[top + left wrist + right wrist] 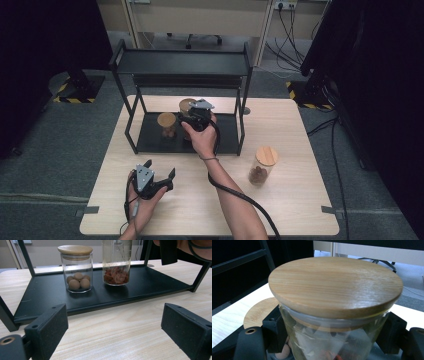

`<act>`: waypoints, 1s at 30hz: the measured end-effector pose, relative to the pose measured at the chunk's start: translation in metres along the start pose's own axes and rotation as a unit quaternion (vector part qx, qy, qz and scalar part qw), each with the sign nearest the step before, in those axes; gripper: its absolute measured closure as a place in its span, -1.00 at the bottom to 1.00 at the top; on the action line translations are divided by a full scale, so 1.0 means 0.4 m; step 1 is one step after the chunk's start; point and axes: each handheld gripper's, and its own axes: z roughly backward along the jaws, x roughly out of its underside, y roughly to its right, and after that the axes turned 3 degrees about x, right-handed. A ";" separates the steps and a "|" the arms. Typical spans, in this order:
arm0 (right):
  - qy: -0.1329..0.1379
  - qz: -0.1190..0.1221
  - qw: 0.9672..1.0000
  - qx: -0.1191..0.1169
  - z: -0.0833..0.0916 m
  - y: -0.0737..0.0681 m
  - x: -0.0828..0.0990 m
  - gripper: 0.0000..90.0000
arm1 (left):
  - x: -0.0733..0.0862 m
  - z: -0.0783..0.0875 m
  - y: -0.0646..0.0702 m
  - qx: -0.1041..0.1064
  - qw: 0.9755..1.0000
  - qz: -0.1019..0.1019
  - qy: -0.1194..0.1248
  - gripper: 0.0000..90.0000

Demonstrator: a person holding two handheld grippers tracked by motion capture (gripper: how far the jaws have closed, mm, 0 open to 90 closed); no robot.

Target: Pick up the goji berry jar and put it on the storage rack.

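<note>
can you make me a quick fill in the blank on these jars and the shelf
1. The right gripper is shut on a glass jar with a ____ lid.
2. The jar of brown balls stands on the shelf's ____ board.
3. The left gripper has its jaws ____.
4. The third jar stands on the ____.

Missing words: wooden; bottom; open; table

My left gripper [159, 174] rests low with jaws spread wide, while my right gripper [192, 118] reaches forward, arm outstretched, jaws clamped tight around something.
</note>
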 end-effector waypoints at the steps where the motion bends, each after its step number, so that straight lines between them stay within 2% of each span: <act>1: 0.000 0.000 1.000 0.000 -0.001 0.000 0.000 -0.43 | 0.000 0.000 0.000 0.000 1.000 0.000 0.000 -0.85; 30: 0.000 0.004 1.000 -0.001 -0.005 -0.013 0.010 -0.44 | 0.000 0.000 0.002 0.000 1.000 -0.002 0.000 -0.85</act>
